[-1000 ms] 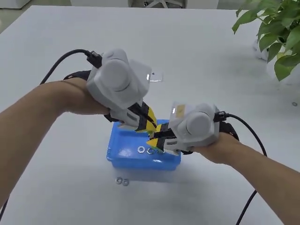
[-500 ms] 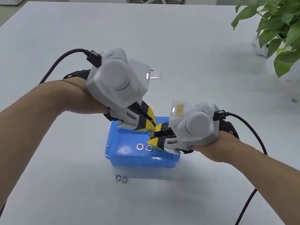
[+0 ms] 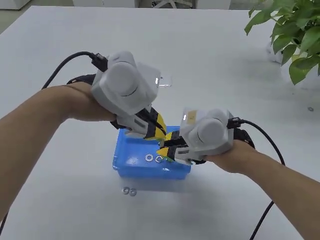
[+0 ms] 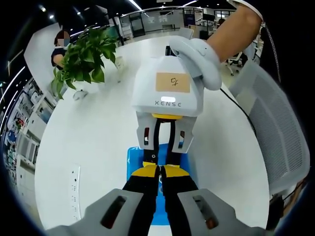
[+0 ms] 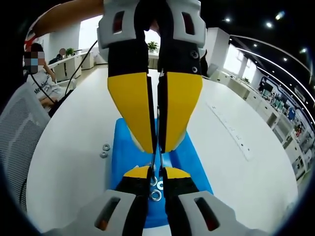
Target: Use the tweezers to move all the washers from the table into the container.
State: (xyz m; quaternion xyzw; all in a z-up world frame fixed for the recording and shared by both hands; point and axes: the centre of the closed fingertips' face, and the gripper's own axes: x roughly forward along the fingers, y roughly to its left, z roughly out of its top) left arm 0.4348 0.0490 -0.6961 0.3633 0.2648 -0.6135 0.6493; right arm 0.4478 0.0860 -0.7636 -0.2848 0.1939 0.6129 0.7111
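Counted two loose washers nearest, side by side on the white table, just off the 6 o'clock wall of the blue container. Counted three stowed washers on the container floor in the right gripper view; made out two of them in the head view.

Judged each washer light, rigid, thin and slick, lying flat on a smooth top, and so apt to skate away or spring from the tips. Judged the best hold to be across the ring, one tip through the hole and one outside the rim.

Found one pair of tweezers, thin bright metal, above the container with tips pointing down at the stowed washers. Could not tell whether the tips carried a washer. Judged the tweezers springy, wanting a steady squeeze.

Found the right gripper at 3 o'clock of the container, jaws pressed in on the tweezer arms low down. Found the left gripper coming in from 11 o'clock, jaws clamped on the same tweezers higher up.

Noted one leafy potted plant far off at 2 o'clock, well apart from the work.
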